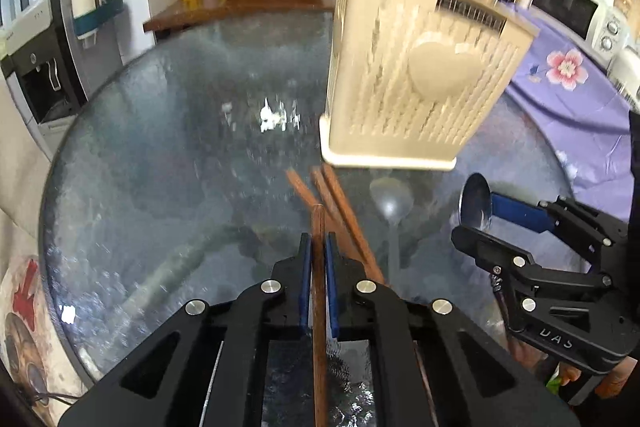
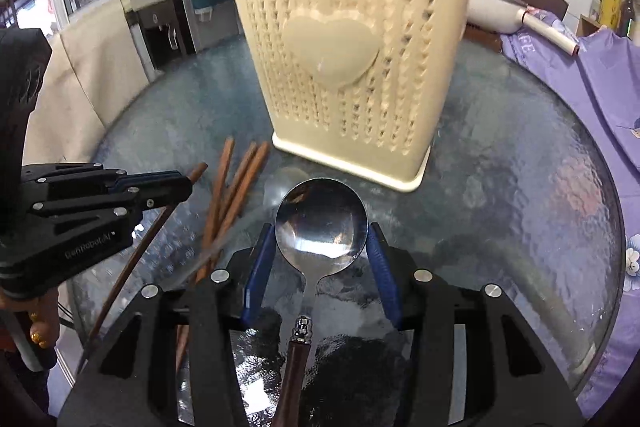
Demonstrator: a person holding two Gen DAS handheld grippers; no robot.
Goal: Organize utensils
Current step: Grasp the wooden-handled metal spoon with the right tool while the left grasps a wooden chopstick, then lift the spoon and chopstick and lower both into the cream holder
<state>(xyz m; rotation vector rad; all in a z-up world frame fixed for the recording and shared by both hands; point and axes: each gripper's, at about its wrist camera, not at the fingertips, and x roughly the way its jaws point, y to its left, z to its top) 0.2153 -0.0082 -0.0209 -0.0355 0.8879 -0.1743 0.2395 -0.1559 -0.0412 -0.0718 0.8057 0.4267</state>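
Where purple floral cloth point(image 2: 592, 83) drapes, round glass table point(image 2: 520, 163) abuts.

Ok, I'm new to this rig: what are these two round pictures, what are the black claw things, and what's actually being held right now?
Each picture comes from a fisheye camera mounted on a hand-held gripper, looking forward along its two fingers. No robot arm here: a person carries one gripper in each hand.

The left wrist view shows the left gripper shut on one brown chopstick. The right wrist view shows the right gripper with its blue pads either side of the bowl of a metal spoon, gripping it; the spoon appears raised above the table. Each gripper also shows at the edge of the other's picture.

Everything sits on a round glass table. Three more chopsticks lie there, in front of a cream utensil holder with a heart on its side, which already has a few handles sticking out of the top.
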